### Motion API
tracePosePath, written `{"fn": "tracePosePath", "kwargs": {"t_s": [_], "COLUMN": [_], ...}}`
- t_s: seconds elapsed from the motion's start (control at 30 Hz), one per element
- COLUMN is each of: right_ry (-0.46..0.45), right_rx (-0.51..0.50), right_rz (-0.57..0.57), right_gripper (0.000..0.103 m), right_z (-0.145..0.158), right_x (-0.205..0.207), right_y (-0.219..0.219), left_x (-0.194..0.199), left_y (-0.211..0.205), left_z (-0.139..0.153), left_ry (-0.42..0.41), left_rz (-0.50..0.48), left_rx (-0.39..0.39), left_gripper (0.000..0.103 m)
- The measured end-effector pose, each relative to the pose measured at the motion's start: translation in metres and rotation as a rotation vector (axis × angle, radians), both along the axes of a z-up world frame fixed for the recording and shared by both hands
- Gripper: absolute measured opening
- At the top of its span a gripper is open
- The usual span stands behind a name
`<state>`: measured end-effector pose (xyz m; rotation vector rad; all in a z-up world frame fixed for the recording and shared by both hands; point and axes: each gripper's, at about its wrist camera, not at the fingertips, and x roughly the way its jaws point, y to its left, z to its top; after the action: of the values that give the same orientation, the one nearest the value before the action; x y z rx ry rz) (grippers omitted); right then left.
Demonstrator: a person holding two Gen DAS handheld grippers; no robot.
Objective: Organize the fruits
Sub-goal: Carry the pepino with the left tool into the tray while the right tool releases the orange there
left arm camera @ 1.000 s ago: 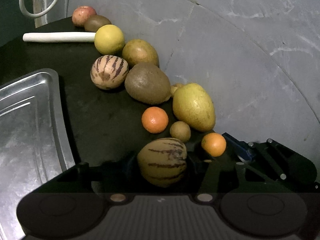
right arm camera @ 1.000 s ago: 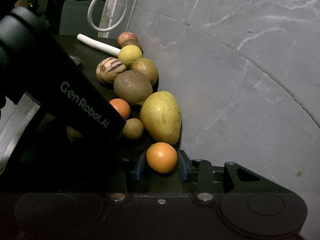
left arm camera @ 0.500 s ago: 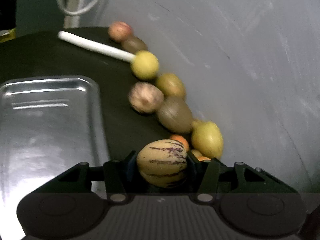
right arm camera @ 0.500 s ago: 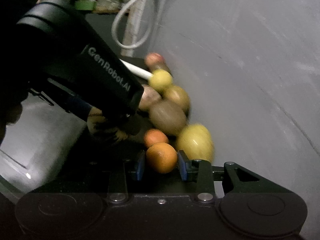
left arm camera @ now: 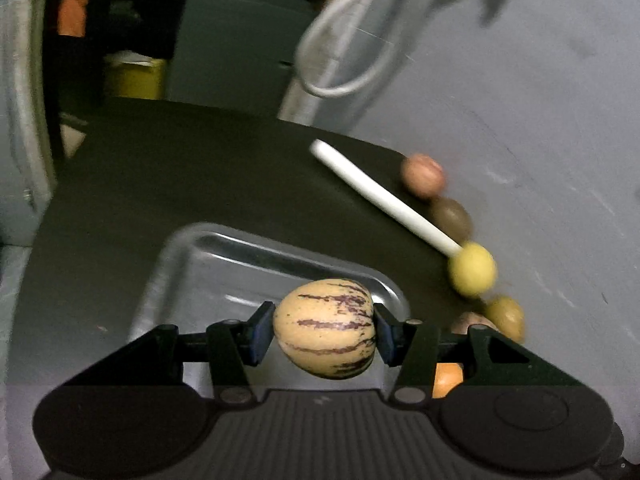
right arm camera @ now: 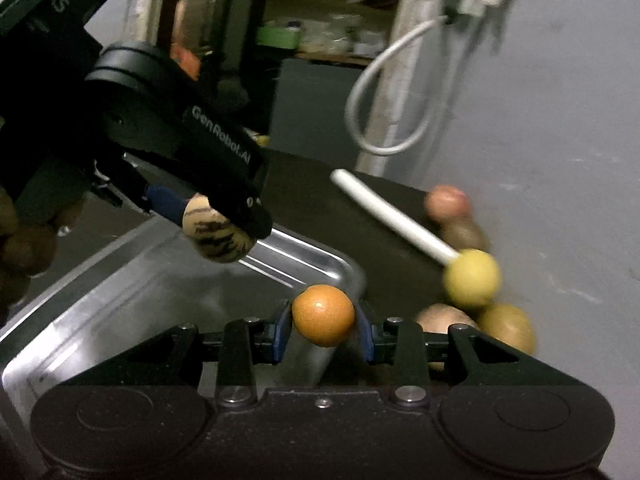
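held orange (right arm camera: 323,315), right view only

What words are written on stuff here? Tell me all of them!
"GenRobot.AI" in grey letters on the black body of the left gripper, seen from the right wrist.
An "S" and a few more pale marks on the black casing at the top left: too blurred to read as a word.
Nothing else bears writing.
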<state>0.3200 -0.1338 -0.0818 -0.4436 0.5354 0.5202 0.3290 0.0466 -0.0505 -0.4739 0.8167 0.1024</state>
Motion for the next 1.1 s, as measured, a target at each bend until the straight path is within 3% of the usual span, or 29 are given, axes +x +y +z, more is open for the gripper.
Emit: {"fn": "tracePosePath", "kwargs": {"t_s": [0.37, 0.87, 0.97, 1.03, 1.1], "right_ry": [0.086, 0.123, 0.133, 0.134, 0.13], "right_rx": [0.003, 0.013, 0.023, 0.036, 0.043], "right_rz": [0.115, 0.1, 0.085, 0.073, 0.065], "right_gripper": [0.036, 0.037, 0.045, 0.051, 0.056], "right_z": [-0.023, -0.029, -0.028, -0.026, -0.023], "right_x": [0.035, 0.034, 0.037, 0.034, 0.029], "right_y": [0.043, 0.044, 0.042, 0.04, 0.036], "left_x": [0.005, 0.0, 0.001, 0.0, -0.001], "left_y": [0.028, 0.025, 0.024, 0.023, 0.023], "left_z": [-0.026, -0.035, -0.035, -0.034, -0.031], "left_ry": [0.053, 0.086, 0.089, 0.097, 0.097], "left_rz": [0.09, 0.082, 0.075, 0.073, 0.075], "left_rx": [0.033, 0.062, 0.069, 0.074, 0.072], "left_gripper": [0.055, 0.056, 0.056, 0.06, 0.075]}}
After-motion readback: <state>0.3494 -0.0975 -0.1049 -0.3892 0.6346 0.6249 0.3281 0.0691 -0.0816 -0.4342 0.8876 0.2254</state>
